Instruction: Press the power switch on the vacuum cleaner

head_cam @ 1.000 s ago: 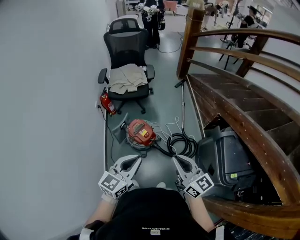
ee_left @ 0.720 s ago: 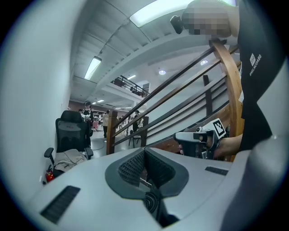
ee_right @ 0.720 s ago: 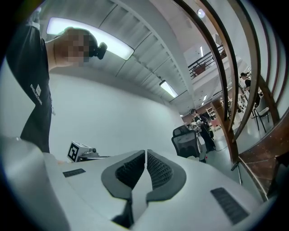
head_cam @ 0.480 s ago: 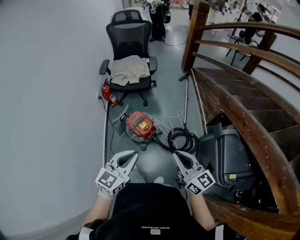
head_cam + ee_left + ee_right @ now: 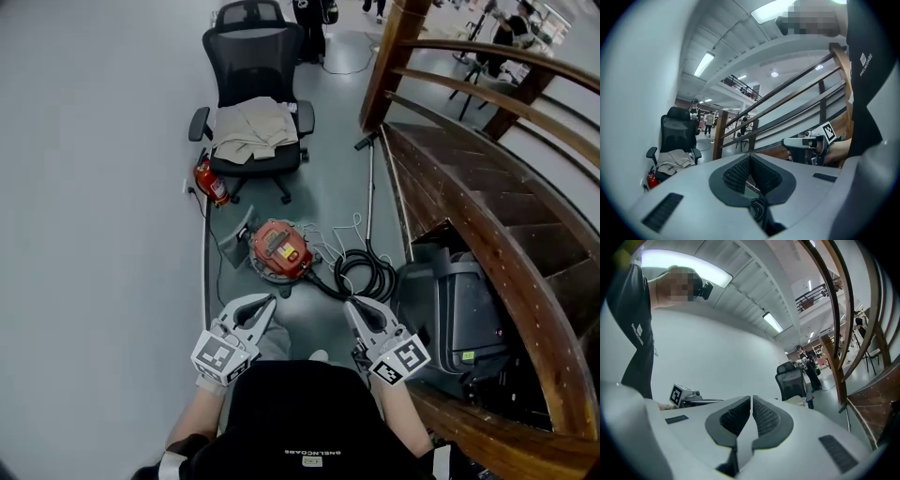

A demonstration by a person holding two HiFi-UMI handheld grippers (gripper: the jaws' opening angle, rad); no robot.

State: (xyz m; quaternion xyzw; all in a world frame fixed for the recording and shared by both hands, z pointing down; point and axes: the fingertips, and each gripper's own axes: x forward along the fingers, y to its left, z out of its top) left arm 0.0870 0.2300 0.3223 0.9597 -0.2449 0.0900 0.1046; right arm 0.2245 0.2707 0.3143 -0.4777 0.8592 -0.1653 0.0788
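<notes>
A round red and grey vacuum cleaner (image 5: 280, 250) sits on the grey floor ahead of me, with its black hose (image 5: 365, 272) coiled to its right and its metal wand (image 5: 368, 195) lying along the stairs. My left gripper (image 5: 265, 302) is held low, short of the vacuum and a little left of it, jaws shut and empty. My right gripper (image 5: 352, 305) is level with it on the right, near the hose coil, also shut and empty. In the left gripper view the jaws (image 5: 749, 156) meet, and the right gripper (image 5: 809, 144) shows beyond. The right gripper view shows closed jaws (image 5: 751, 399).
A black office chair (image 5: 254, 94) with beige cloth on its seat stands beyond the vacuum. A small red fire extinguisher (image 5: 211, 182) leans by the left wall. A wooden staircase (image 5: 487, 197) curves along the right, with a dark bin (image 5: 450, 305) under it. People stand far back.
The view has tipped and I have stepped slightly forward: the vacuum and chair sit nearer and lower in the head view. Both grippers stay shut at the same height.
</notes>
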